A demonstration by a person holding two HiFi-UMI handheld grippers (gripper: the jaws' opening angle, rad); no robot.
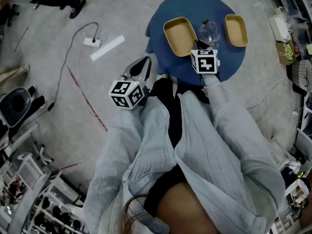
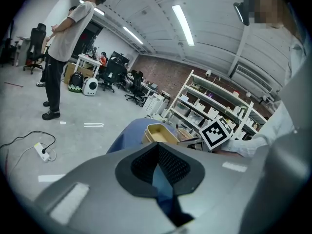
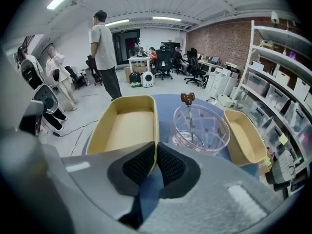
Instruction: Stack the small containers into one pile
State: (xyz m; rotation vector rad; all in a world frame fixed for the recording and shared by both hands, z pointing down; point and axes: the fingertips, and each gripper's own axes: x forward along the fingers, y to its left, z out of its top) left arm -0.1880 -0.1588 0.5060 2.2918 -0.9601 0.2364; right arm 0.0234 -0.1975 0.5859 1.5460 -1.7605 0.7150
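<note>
the left tan container [image 3: 124, 126] sits open side up and empty on the left part of the round blue table [image 1: 161, 18]. my right gripper [image 3: 157, 152] has it by the near right corner: the jaws are pressed almost together, with only the thin wall of the rim pinched between the pads. its base looks to be resting on the table, though i can't say for sure that it hasn't started to lift.

just beside it to the right stands a clear bowl [image 3: 202, 128] with a brown-topped stick [image 3: 187, 99] upright in it. on the far side of the bowl lies the right tan container [image 3: 246, 139], also empty and apart from the first. so the two are side by side with the bowl between them, and nothing is stacked yet.

my left gripper [image 2: 157, 152] hangs off the table's left edge, over the floor, its jaws pressed together on nothing.

i judge this as the pick-up step: grip made, carry not yet begun. the next move calls for raising the left container high enough to clear the bowl and the stick, carrying it across to the right, squaring it over the other container and lowering it so it nests. a one-corner pinch may let it tilt, so i'd go slowly.
</note>
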